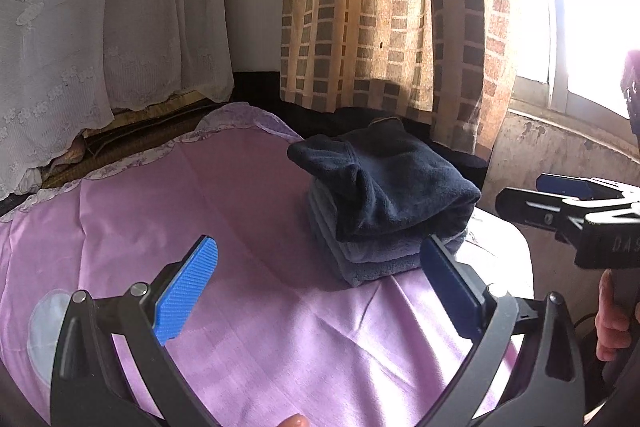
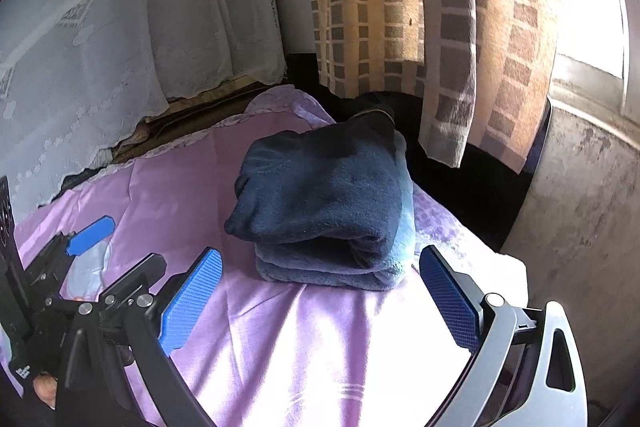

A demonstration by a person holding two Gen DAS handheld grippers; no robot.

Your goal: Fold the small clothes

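A stack of folded clothes sits on the purple sheet (image 1: pixel 180 195): a dark navy fleece piece (image 1: pixel 384 179) on top of lighter blue folded pieces (image 1: pixel 360 259). The right wrist view shows the same navy piece (image 2: pixel 320 195) over the blue ones (image 2: pixel 332 275). My left gripper (image 1: pixel 320 291) is open and empty, just short of the stack's near side. My right gripper (image 2: pixel 320 299) is also open and empty, straddling the space in front of the stack. From the left wrist camera, the right gripper (image 1: pixel 560 203) juts in beside the stack at the right edge.
A checked orange curtain (image 1: pixel 380 19) hangs right behind the stack. White lace fabric (image 1: pixel 100 39) drapes at the back left. A bright window and a stained wall (image 1: pixel 560 147) stand at the right. A pale round patch (image 1: pixel 44 323) lies on the sheet near left.
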